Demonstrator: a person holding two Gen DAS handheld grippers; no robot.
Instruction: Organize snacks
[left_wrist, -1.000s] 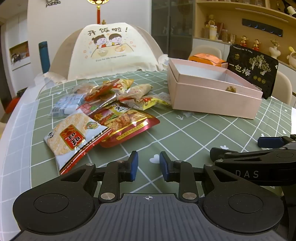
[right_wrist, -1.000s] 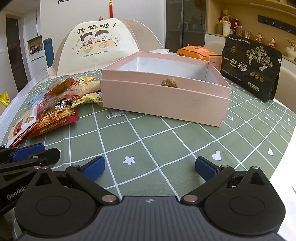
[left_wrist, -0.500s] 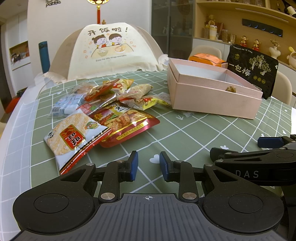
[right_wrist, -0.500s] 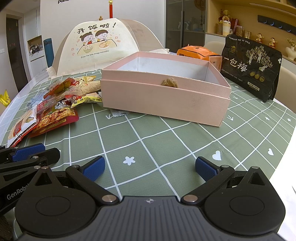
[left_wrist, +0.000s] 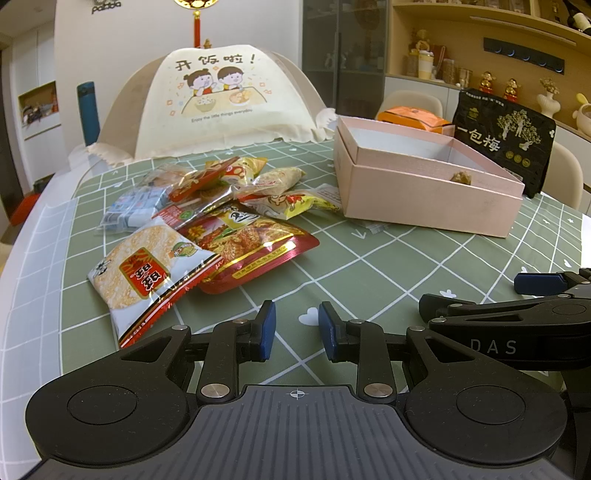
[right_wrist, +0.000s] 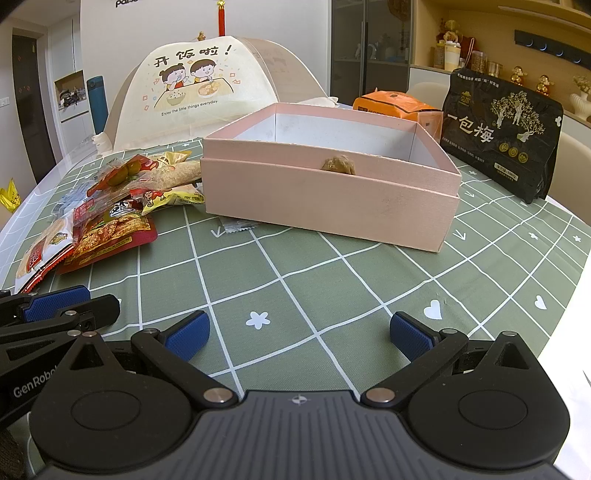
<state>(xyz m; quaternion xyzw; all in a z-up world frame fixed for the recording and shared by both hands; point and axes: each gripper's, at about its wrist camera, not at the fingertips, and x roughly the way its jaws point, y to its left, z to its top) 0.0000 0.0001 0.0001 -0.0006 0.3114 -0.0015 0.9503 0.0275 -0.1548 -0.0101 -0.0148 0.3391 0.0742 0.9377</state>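
A pile of snack packets lies on the green checked tablecloth: a white rice-cracker packet (left_wrist: 147, 269), a red packet (left_wrist: 255, 247), a yellow one (left_wrist: 291, 203) and several more behind. The pile also shows at the left of the right wrist view (right_wrist: 110, 218). An open pink box (left_wrist: 424, 192) (right_wrist: 332, 192) stands to the right of the pile with one small brown snack (right_wrist: 338, 163) inside. My left gripper (left_wrist: 297, 326) is empty, its jaws a narrow gap apart, low over the cloth in front of the pile. My right gripper (right_wrist: 299, 332) is wide open and empty, in front of the box.
A white mesh food cover (left_wrist: 225, 99) stands at the back. A black plum bag (right_wrist: 502, 133) and an orange packet (right_wrist: 395, 103) stand behind the box. A small clear wrapper (right_wrist: 240, 227) lies by the box's front. The table edge runs along the left and the right.
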